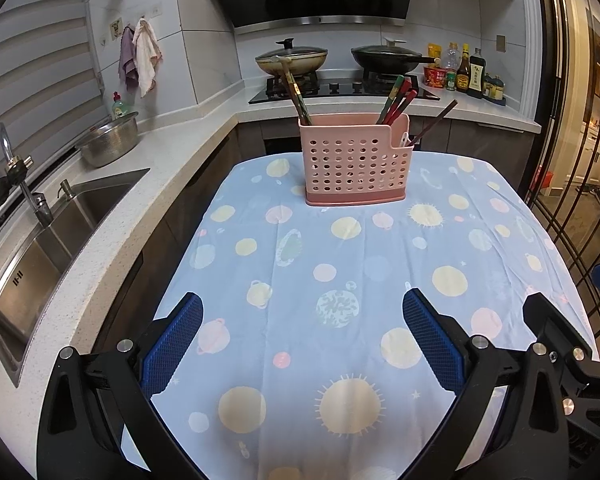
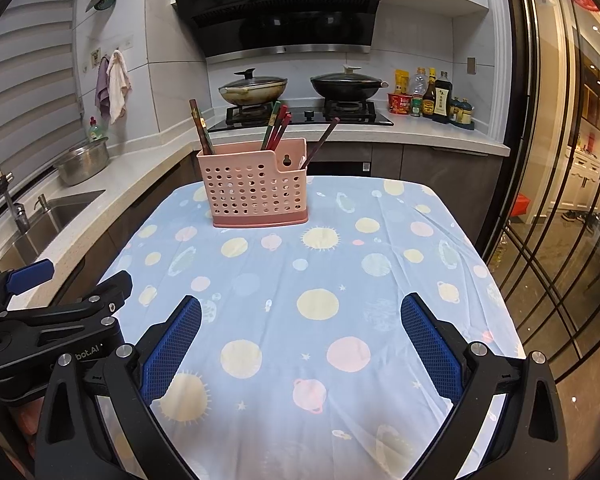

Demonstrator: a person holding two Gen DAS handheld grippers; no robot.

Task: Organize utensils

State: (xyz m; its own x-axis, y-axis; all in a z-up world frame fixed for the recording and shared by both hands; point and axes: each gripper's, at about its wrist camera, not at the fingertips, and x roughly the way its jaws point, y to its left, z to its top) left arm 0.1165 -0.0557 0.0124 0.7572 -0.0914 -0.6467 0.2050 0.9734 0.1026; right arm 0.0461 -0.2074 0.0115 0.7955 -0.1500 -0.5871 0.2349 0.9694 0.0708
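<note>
The pink utensil holder (image 1: 354,160) stands upright at the far end of the cloth-covered counter (image 1: 340,280), chopsticks (image 1: 396,100) leaning in its compartments; one dark chopstick (image 2: 320,142) tilts out of the low right pocket. Judged advice: approach level, pinch a single stick near its top, lift straight up. The left claw (image 1: 302,320) and right claw (image 2: 300,320) hover side by side at the near edge, both spread wide and empty.

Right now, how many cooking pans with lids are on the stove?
2. One light-coloured pan sits on the left burner, and one black pan sits on the right burner. Each has a lid on it. None seems hidden behind the pink utensil holder.
</note>
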